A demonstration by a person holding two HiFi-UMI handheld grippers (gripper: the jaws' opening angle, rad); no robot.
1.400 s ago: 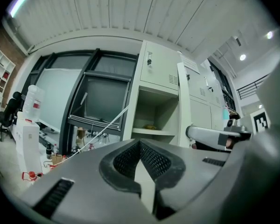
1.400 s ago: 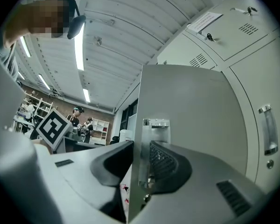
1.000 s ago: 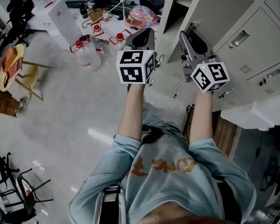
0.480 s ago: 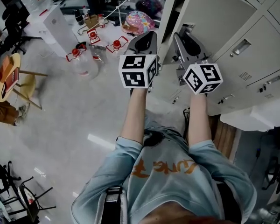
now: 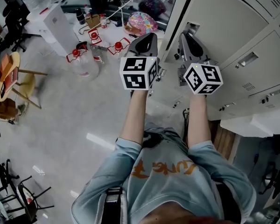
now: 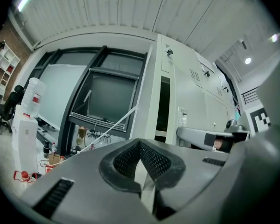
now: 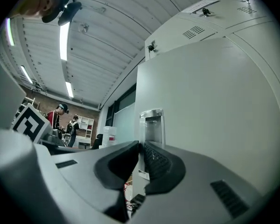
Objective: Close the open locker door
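Locker door (image 7: 214, 101): free edge pinched by right claw (image 7: 141, 144), just closing; left claw (image 6: 139, 142) closed, empty, alongside.

Left arm (image 5: 133, 115): extended up-frame, centre.
Left gripper (image 6: 140, 143): held level, jaws seen together, empty.
Right arm (image 5: 198, 120): extended, right of centre.
Right gripper (image 7: 140, 146): jaws just closed in, pinched on locker door (image 7: 200, 101) edge.

Clear water jug (image 5: 84, 63) on floor, colourful patterned bag (image 5: 141, 21), wooden stool (image 5: 9, 76) at left
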